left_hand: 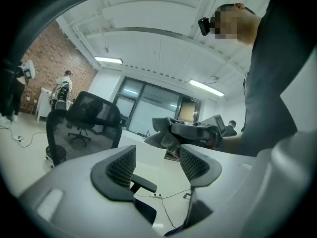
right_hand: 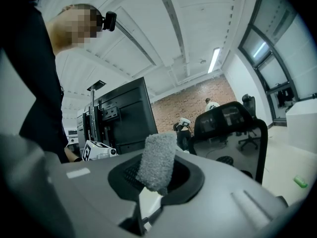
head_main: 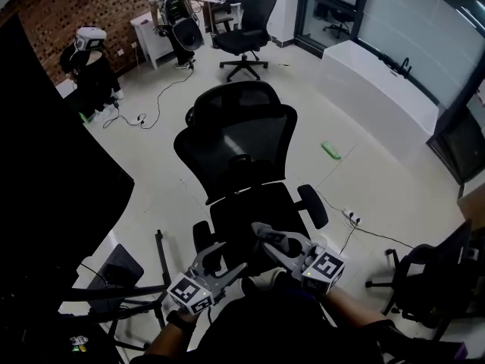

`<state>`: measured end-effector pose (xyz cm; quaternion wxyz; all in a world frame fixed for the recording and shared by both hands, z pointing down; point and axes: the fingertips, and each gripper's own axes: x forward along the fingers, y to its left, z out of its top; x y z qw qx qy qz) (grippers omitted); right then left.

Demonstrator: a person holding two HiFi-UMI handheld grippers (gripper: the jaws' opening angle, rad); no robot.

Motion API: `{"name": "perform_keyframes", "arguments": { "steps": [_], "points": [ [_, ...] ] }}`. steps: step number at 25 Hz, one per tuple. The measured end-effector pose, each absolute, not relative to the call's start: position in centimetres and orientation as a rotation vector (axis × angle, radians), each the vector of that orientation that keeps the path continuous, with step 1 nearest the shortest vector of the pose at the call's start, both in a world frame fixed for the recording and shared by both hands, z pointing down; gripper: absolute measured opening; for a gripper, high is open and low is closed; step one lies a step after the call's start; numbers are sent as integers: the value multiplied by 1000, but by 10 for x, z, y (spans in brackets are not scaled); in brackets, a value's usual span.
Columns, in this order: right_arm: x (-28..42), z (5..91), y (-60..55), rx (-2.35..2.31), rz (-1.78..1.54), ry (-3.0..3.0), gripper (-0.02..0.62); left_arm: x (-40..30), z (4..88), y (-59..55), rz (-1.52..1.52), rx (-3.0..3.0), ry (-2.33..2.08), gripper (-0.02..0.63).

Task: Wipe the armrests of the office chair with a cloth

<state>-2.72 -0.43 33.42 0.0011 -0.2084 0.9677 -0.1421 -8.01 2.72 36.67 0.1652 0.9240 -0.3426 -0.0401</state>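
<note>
Office chair point(head_main: 239, 158), black mesh, stands straight ahead of both tongs, its seat nearest them and its back and headrest beyond. Its right armrest point(head_main: 313, 205) lies just beyond the right tongs point(head_main: 265, 237), on their outer side. Its left armrest point(head_main: 201, 235) sits just beside the left tongs point(head_main: 227, 262). Whether either armrest is touched cannot be told.

The right tongs are clenched on a grey cloth point(right_hand: 157, 157), which stands up out of the jaws. The left tongs are released, jaws apart with nothing between them (only the floor and one armrest show through the gap).

Pale floor lies open beyond the chair and off to the right of the right tongs. Room is tighter to the left. A tall black panel point(head_main: 45, 173) rises close beside the left tongs, and dark stand legs point(head_main: 161, 256) lie just outside the left armrest.

To the right of the right tongs, a power strip point(head_main: 351, 218) and its cable lie on the floor. A small green object point(head_main: 330, 149) lies farther out. Another dark chair point(head_main: 424, 279) is cut off by the frame edge.

Far beyond stand a second office chair point(head_main: 246, 29), a white bench point(head_main: 379, 89) along the windows, and two people point(head_main: 170, 10).

The person's dark clothing hides the seat's front edge. From the head view the cloth is hard to make out.
</note>
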Motion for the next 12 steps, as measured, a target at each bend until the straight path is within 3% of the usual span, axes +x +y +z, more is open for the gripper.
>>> {"name": "perform_keyframes", "arguments": {
  "steps": [12],
  "points": [
    [-32, 343, -35, -619, -446, 3097, 41, -77, 375, -4, -133, 2608, -988, 304]
  ]
}}
